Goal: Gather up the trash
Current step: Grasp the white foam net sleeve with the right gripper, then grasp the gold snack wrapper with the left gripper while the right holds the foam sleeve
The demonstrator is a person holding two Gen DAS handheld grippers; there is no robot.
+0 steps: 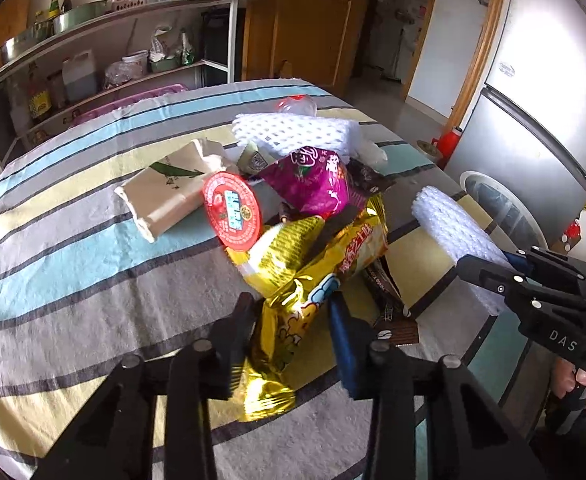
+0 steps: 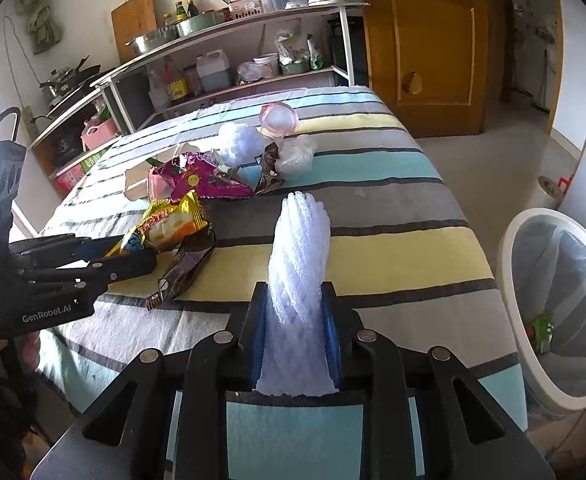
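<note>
Table (image 2: 393, 216) under a striped cloth fills both of your views. Off its edge, at three o'clock in your right view, stands the white bin (image 2: 511, 280) with a clear liner and a bit of green and red trash at the bottom. The trash heap sits mid-table, at ten o'clock from your right gripper: a beige carton (image 1: 165, 196), a white foam net (image 1: 293, 132), a purple bag (image 1: 313, 184), a red round lid (image 1: 233, 210), brown wrappers (image 2: 189, 264) and a pink cup (image 2: 279, 118) at the far end.

Your left gripper (image 1: 289, 312) has its fingers narrowed onto the gold snack bag (image 1: 293, 320), which lies at the heap's near edge; the black finger and the blue pad press its crumpled foil from both sides. Your right gripper (image 2: 299, 312) is clamped on a foam sleeve (image 2: 301, 256), squeezed between the blue pads and sticking up toward twelve o'clock, clear of the cloth. In your left view that sleeve shows at three o'clock, right of the heap.
</note>
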